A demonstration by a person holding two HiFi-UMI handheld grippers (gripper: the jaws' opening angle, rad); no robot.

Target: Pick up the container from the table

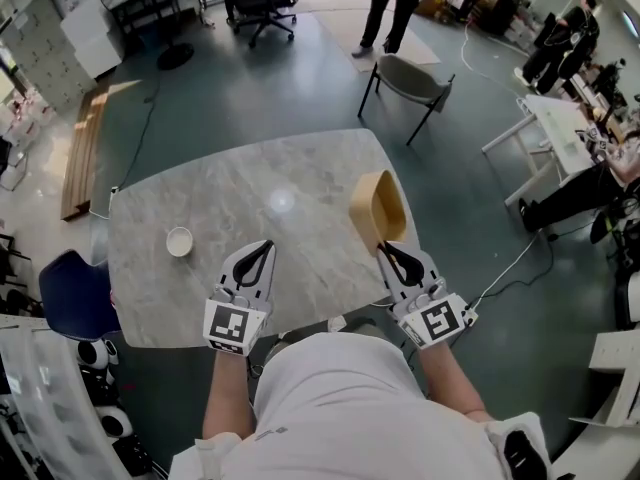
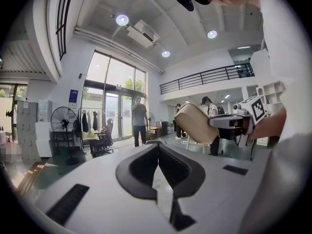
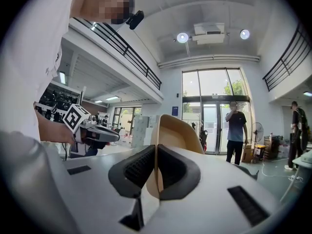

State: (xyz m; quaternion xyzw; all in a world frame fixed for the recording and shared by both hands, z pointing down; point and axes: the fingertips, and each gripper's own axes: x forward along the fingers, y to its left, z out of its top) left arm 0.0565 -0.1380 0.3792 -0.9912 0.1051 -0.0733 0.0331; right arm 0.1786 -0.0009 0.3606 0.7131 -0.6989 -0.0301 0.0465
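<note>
**Container gripped on the right, left gripper idle**

My right gripper is clamped on the tan, smooth-walled plastic container. In the right gripper view, the two black ribbed pads of the right gripper press from either side on one thin wall of the container, near its rim. The wall is the only thing between them. The container is tipped on its side, with its open mouth turned toward my left. In the head view it sits over the right part of the grey-white marble table. I cannot tell from there whether it touches the top. In the left gripper view, the container hangs from the right gripper with the room behind it.

My left gripper is over the near edge of the table, well apart from the container. Its jaws are drawn together, and the left gripper grips nothing.

A small white round dish stands on the left part of the table. A grey chair stands on the floor beyond the far edge.
</note>
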